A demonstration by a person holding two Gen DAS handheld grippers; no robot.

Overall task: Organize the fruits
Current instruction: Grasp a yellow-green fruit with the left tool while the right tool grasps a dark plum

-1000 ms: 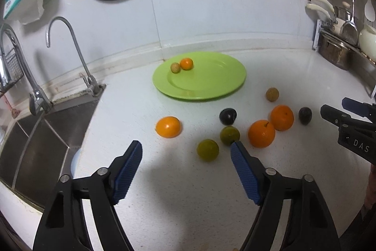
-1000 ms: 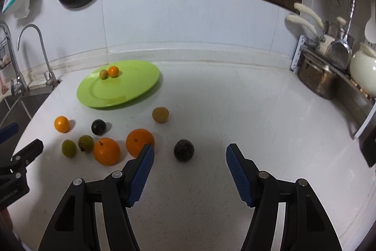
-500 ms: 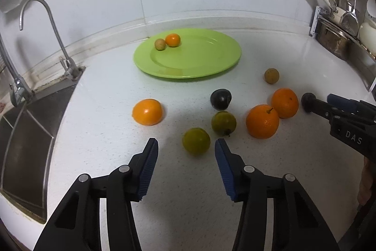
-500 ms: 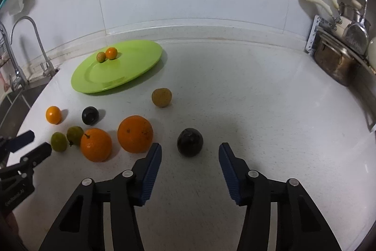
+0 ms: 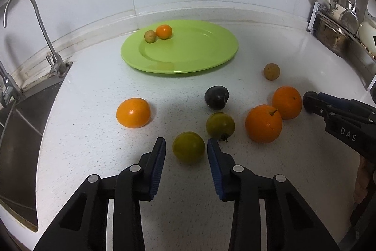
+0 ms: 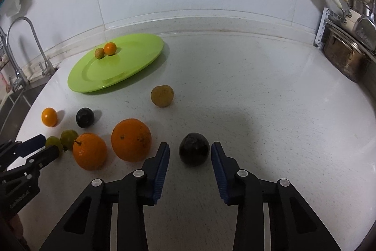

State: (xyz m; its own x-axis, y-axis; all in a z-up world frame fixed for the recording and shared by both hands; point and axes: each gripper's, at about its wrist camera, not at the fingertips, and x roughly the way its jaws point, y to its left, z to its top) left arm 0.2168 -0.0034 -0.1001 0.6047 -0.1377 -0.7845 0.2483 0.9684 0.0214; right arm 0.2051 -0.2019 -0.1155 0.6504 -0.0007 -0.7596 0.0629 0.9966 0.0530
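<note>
While the green plate [image 5: 218,58] sat toward the back of the white counter [image 5: 94,147] near the wall, most of the fruit lay loose on the counter in front of it. On the plate's far left part rested a small orange fruit [image 5: 164,31] touching a small tan fruit [image 5: 150,36].

The left gripper [image 5: 186,148] had just been closing, and its jaws stood narrow with a green fruit [image 5: 188,149] between them; a thin gap showed on each side, so the blue pads [image 5: 159,164] did not yet press on it. Just beyond that fruit, toward the plate, lay a second green fruit [image 5: 220,125] and then a dark plum [image 5: 216,97]. Left of these, in front of the plate's left edge, sat a tangerine [image 5: 133,112].

The right gripper [image 6: 190,152] had likewise just been closing and stood narrow around a dark fruit [image 6: 194,149], with slim gaps at both pads [image 6: 162,171]. Left of it lay two oranges [image 6: 131,139], touching or nearly so. Between that dark fruit and the plate lay a tan round fruit [image 6: 162,95], alone on the counter.
</note>
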